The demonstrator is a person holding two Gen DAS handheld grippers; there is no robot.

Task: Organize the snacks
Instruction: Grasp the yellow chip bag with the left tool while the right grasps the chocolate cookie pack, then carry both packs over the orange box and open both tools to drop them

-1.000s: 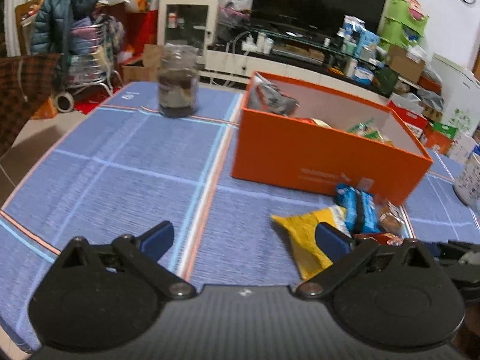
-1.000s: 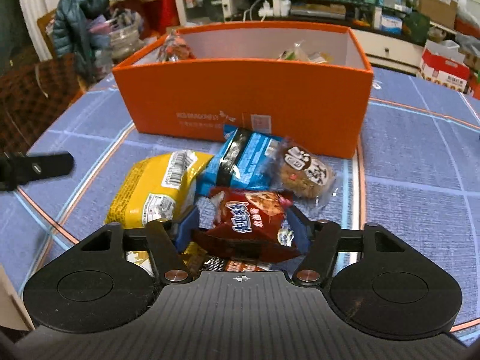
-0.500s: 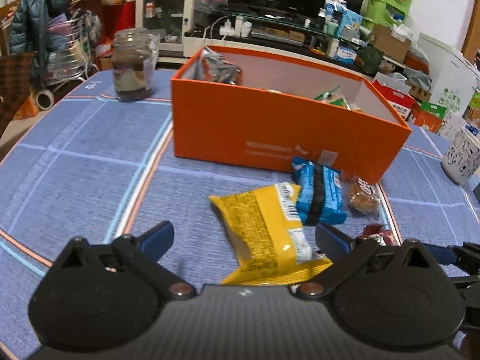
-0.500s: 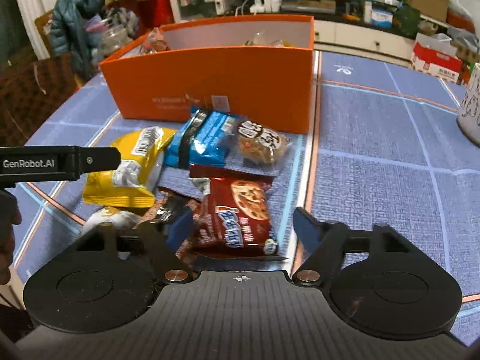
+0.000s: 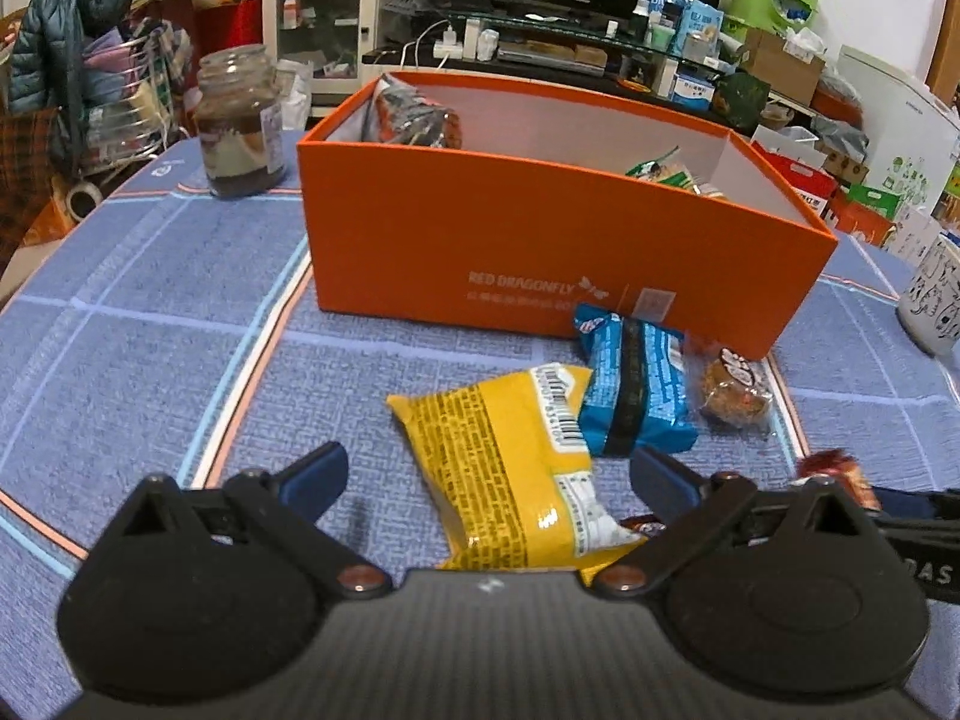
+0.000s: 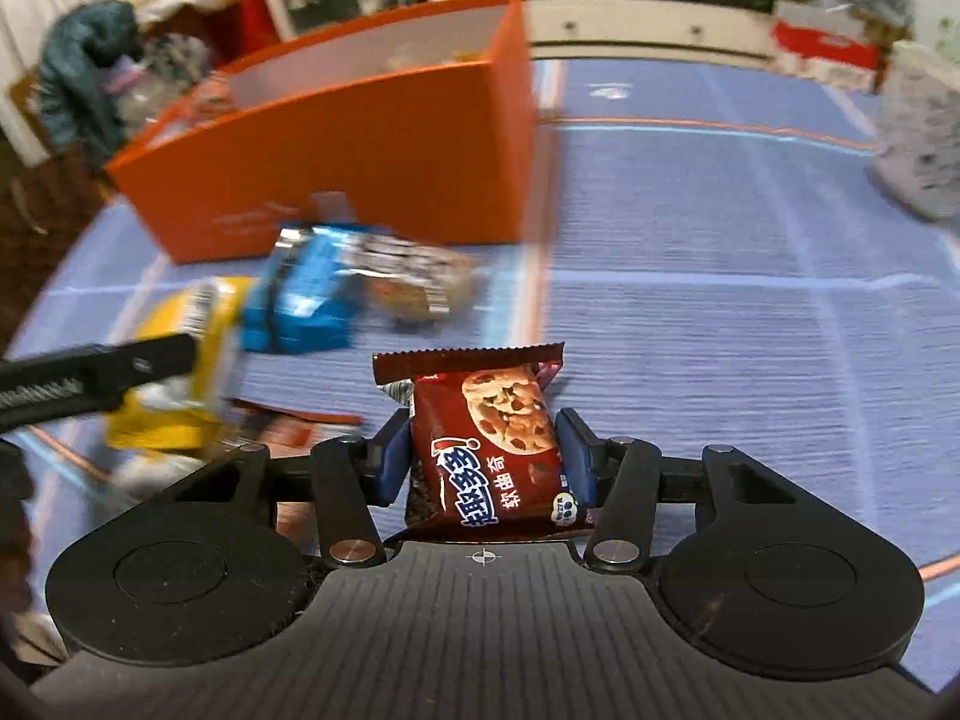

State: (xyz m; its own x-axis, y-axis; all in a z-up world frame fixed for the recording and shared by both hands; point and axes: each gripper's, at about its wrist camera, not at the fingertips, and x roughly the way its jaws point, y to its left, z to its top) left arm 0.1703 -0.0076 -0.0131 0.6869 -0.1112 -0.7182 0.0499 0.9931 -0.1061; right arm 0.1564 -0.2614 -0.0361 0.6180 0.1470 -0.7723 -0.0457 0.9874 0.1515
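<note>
- The cookie packet, dark red with a chocolate-chip cookie printed on it, stands upright between the two blue pads of the right gripper; the jaws are closing and both pads press its sides.
- Its crimped top edge points away from the camera, over the blue cloth.
- The left gripper hangs with its jaws spread wide, nothing between the pads, right above the near end of the yellow bag.
- The yellow bag lies flat on the cloth; the blue packet touches its far right corner, and a clear-wrapped cake lies just beside the blue packet.
- Behind these stands the open orange box, with several snacks inside.
- A jar stands left of the box; a patterned mug stands at its right.
</note>
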